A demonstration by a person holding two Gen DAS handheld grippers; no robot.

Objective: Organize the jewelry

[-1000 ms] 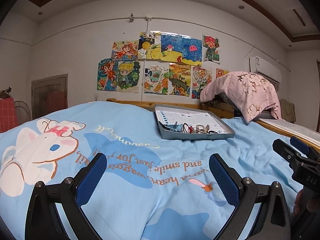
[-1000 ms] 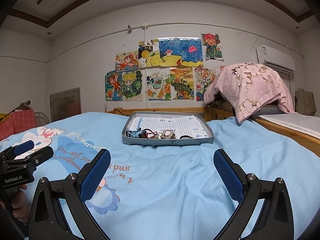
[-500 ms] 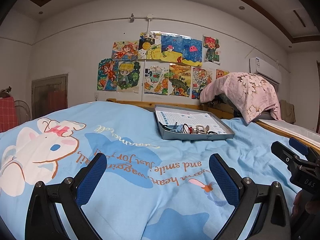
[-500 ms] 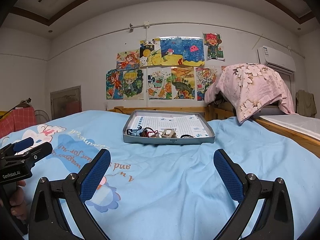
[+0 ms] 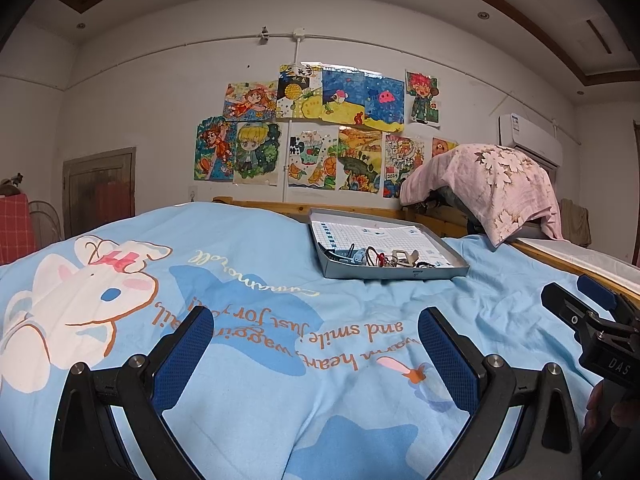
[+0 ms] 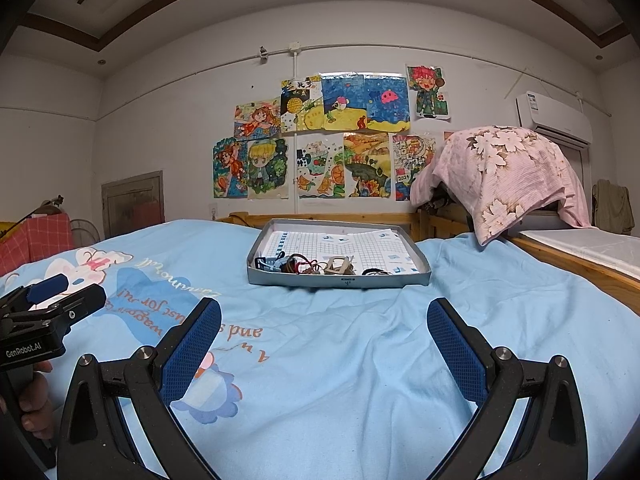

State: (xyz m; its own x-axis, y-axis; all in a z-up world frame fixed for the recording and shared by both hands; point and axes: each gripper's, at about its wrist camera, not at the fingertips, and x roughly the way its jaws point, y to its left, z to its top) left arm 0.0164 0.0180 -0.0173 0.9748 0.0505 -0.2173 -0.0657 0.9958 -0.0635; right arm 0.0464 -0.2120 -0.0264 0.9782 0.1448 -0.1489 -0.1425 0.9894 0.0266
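Left gripper (image 5: 316, 334): hovering spread wide, empty (readying for pickup).
Right gripper (image 6: 324, 330): likewise gaping, facing the tray (image 6: 340, 281).
Jewelry (image 6: 316, 266): lying tangled along the tray's near wall.

— The bedsheet (image 6: 360, 360) looked like soft, matt, creased cloth.
— And on it, the tray (image 6: 340, 282)?
— Smooth grey card, lined with gridded paper; behind it, a bare wooden headboard (image 6: 320, 218).

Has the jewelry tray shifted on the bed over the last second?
No. The tray sits at the same spot under the wall drawings in the left wrist view.
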